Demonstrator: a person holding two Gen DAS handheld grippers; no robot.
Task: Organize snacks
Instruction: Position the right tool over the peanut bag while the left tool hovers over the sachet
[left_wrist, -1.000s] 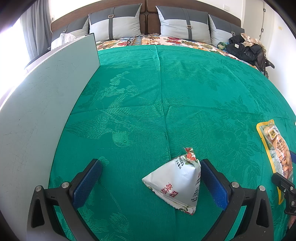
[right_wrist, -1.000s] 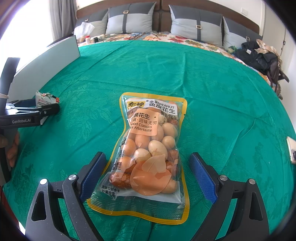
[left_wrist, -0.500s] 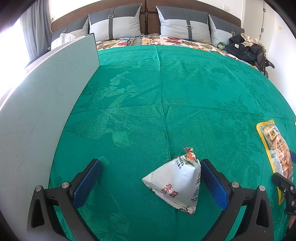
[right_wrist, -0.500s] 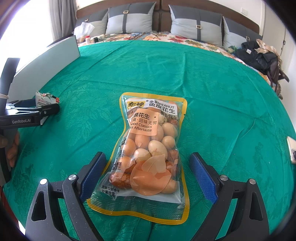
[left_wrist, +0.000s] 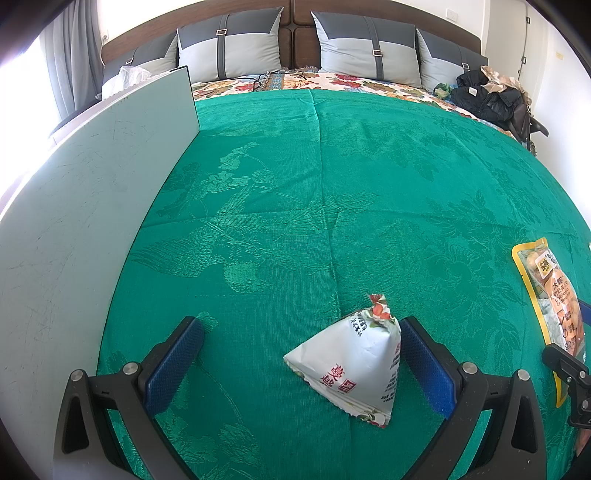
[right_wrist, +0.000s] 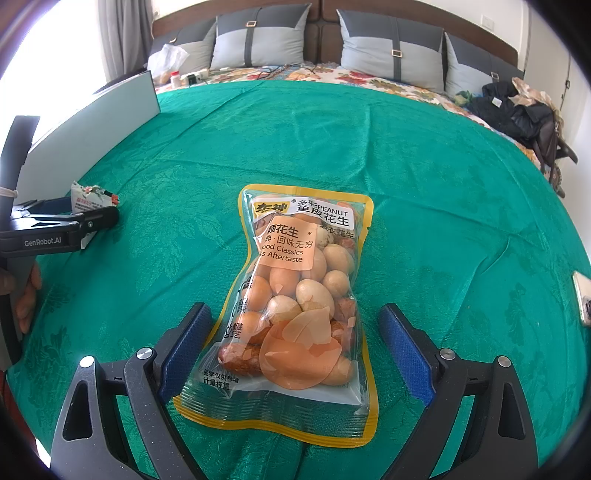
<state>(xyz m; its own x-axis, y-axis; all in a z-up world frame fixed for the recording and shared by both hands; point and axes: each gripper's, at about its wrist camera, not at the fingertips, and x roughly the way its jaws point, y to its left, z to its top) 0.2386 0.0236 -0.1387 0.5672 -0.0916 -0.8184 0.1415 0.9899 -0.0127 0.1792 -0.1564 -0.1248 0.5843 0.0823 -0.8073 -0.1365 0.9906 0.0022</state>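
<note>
A white pyramid snack packet (left_wrist: 354, 362) with red print lies on the green bedspread (left_wrist: 332, 184). My left gripper (left_wrist: 301, 334) is open around it, the packet close to the right finger. A yellow-edged clear peanut bag (right_wrist: 299, 295) lies flat between the open fingers of my right gripper (right_wrist: 295, 325). The peanut bag also shows at the right edge of the left wrist view (left_wrist: 554, 295). The pyramid packet (right_wrist: 90, 195) and the left gripper's finger (right_wrist: 70, 225) show at the left of the right wrist view.
A pale grey board (left_wrist: 74, 221) stands upright along the left of the bedspread. Grey pillows (left_wrist: 354, 48) and a floral sheet lie at the back. Dark clothing (left_wrist: 487, 96) is piled at the back right. A phone (right_wrist: 583, 299) lies at the right edge.
</note>
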